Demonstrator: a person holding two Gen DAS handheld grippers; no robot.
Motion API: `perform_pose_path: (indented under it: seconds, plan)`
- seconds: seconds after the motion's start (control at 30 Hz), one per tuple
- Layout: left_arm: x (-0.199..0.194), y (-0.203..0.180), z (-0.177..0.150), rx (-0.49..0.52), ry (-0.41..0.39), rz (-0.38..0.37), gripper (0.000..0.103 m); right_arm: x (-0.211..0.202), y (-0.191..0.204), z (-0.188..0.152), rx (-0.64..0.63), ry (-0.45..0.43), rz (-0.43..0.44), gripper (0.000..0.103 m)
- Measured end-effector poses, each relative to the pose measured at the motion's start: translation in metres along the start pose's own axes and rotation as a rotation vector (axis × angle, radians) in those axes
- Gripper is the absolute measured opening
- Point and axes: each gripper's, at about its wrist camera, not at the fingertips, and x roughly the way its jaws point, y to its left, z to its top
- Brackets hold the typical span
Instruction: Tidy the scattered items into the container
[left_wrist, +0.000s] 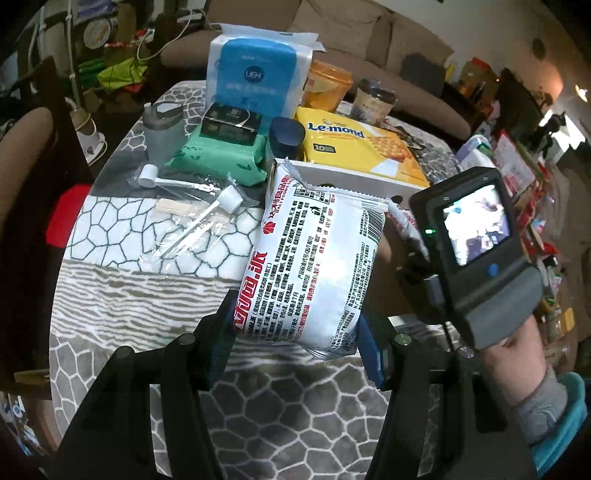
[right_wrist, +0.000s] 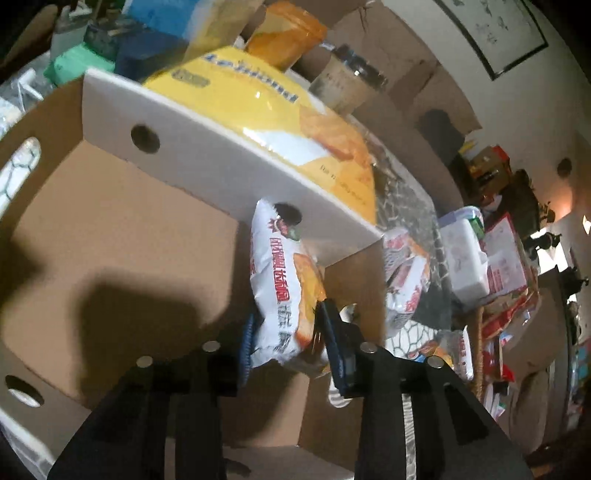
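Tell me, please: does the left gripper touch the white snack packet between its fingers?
Touching. The left wrist view shows the left gripper with both blue pads pressed against the sides of the white snack packet, which hangs lifted above the table.

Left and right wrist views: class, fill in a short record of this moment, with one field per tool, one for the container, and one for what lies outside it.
left tool: shut on a white snack packet, above the table
right tool: jaws apart, a second snack packet between them, over the box's inside
container: open cardboard box, brown inside, white flap with round holes
outside the box: yellow biscuit pack, green wipes pack, white scoops in clear wrap
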Motion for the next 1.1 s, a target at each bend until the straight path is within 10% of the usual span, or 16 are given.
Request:
perform_pose_path:
  seconds: [0.2, 0.43, 0.67, 0.87, 1.1]
  plan:
    - [0.000, -0.003, 0.000, 0.004, 0.006, 0.004, 0.056, -0.019, -0.021, -0.008, 0.083, -0.077, 0.062, 0.073]
    - [-0.001, -0.008, 0.001, 0.001, 0.010, -0.005, 0.056, -0.030, -0.094, -0.014, 0.418, -0.065, 0.565, 0.073]
    - [0.011, -0.031, 0.010, 0.027, 0.041, -0.046, 0.056, -0.044, -0.157, -0.021, 0.590, -0.113, 0.773, 0.074]
    - [0.009, -0.055, 0.013, -0.004, -0.017, -0.182, 0.056, -0.039, -0.162, -0.030, 0.683, -0.033, 1.276, 0.074]
    - [0.016, -0.076, 0.010, -0.059, -0.011, -0.284, 0.056, -0.051, -0.134, -0.030, 0.621, -0.024, 1.293, 0.071]
